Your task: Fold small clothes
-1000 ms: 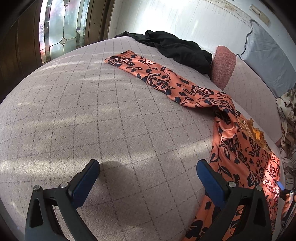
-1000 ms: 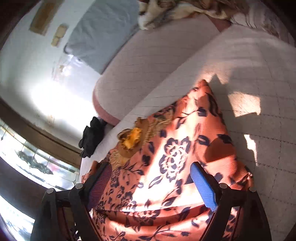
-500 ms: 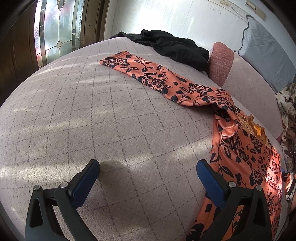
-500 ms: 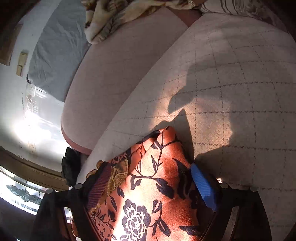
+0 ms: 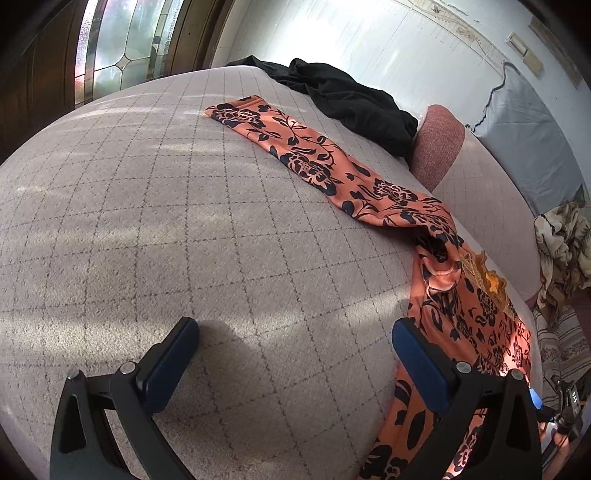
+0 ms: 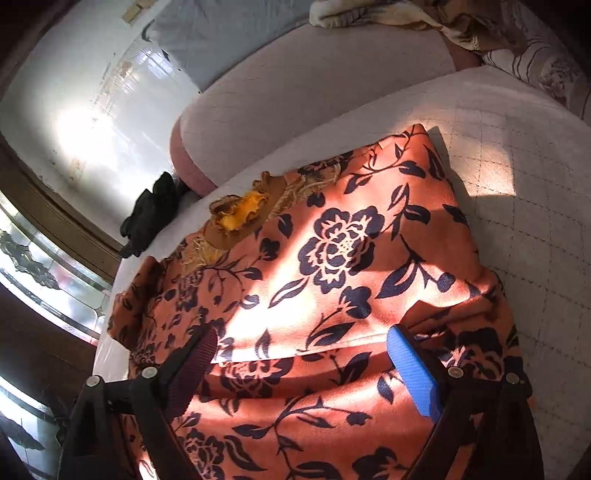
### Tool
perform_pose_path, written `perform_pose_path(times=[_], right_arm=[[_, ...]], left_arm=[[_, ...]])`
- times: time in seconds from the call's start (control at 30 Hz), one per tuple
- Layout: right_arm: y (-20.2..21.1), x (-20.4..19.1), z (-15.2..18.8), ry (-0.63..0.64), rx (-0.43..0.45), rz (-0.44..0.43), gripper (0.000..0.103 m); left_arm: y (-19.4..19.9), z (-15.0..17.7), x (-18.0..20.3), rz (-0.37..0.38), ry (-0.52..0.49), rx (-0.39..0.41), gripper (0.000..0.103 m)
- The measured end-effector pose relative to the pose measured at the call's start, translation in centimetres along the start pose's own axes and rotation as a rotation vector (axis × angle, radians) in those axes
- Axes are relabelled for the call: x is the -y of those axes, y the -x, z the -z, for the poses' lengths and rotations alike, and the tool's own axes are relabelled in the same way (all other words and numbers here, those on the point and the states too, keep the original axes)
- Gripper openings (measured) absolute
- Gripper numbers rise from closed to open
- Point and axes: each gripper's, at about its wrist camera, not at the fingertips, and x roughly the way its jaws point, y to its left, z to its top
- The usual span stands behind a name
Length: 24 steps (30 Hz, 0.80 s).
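I've got the left gripper (image 5: 295, 332) hanging over bare mattress (image 5: 166, 221), jaws spread wide w/ nothing between them; only the quilted grey cover shows in the gap. The right finger (image 5: 421, 365) of that gripper sits just beside the orange floral garment's (image 5: 321, 162) edge, not on it as far as I can tell.

In the left wrist view, one long sleeve of the garment runs flat from near the far-left corner of the bed toward the right edge, where it bunches into a fold and meets the body of the piece. A black garment (image 5: 354, 99) lies crumpled at the far edge, by the pink-ended bolster (image 5: 439, 144).

The right gripper (image 6: 301, 343) is over the body of the orange floral garment (image 6: 351, 258), jaws released and well apart, both fingers over the fabric (whether the tips are actually touching the cloth I can't tell). A fold line crosses the fabric betw. the fingertips. The gold embroidered neckline (image 6: 240, 218) sits toward the far side of the bed, facing the bolster (image 6: 295, 107). A patterned blanket (image 6: 424, 18) is heaped at the far-right corner.
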Motion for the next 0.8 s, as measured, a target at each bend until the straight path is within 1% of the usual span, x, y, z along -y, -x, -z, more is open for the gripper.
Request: perform_pose_path(times=[0.03, 0.07, 0.13, 0.2, 0.23, 0.3, 0.37, 0.43, 0.5, 0.57, 0.6, 0.67, 0.73, 0.8], right_arm=[[1.0, -0.7, 0.7, 0.006, 0.029, -0.019, 0.095], [1.8, -1.2, 1.4, 0.021, 0.039, -0.030, 0.095], [2.5, -2.2, 3.0, 0.064, 0.045, -0.030, 0.095], [2.8, -2.3, 4.4, 0.081, 0.038, -0.049, 0.095], [2.9, -2.2, 5.0, 0.079, 0.037, -0.049, 0.095], [2.7, -2.0, 5.6, 0.075, 0.041, -0.059, 0.095], [2.6, -1.6, 6.1, 0.080, 0.049, -0.056, 0.095], [2.0, -1.0, 6.5, 0.082, 0.041, -0.044, 0.095], [1.3, -0.2, 6.7, 0.057, 0.024, -0.047, 0.095], [1.3, -0.4, 6.7, 0.070, 0.034, -0.048, 0.095], [1.2, -0.5, 6.6, 0.080, 0.031, -0.049, 0.096], [0.8, -0.5, 6.7, 0.085, 0.026, -0.049, 0.096], [0.8, -0.5, 6.8, 0.086, 0.030, -0.058, 0.097], [0.9, -0.3, 6.8, 0.080, 0.032, -0.067, 0.097]], left_arm=[[0.5, -0.6, -0.1, -0.005, 0.024, 0.025, 0.103], [0.9, -1.6, -0.2, 0.011, 0.035, 0.048, 0.103], [0.8, -4.4, -0.3, 0.087, 0.054, 0.047, 0.103], [-0.2, -7.4, -0.6, 0.151, 0.098, 0.036, 0.103], [-0.9, -9.1, -0.9, 0.157, 0.114, 0.042, 0.103], [-2.7, -12.5, -1.6, 0.143, 0.158, 0.055, 0.103], [-5.1, -15.6, -2.6, 0.148, 0.210, 0.043, 0.103], [-7.6, -18.0, -3.7, 0.125, 0.265, 0.031, 0.103], [-9.8, -19.3, -5.3, 0.110, 0.341, 0.029, 0.103], [-11.4, -19.5, -6.8, 0.092, 0.411, 0.025, 0.102], [-11.9, -19.4, -7.4, 0.098, 0.438, 0.028, 0.101], [-12.1, -19.5, -7.6, 0.109, 0.428, 0.059, 0.101], [-12.3, -20.0, -7.4, 0.103, 0.412, 0.062, 0.101], [-12.7, -20.5, -7.5, 0.100, 0.426, 0.072, 0.101]])
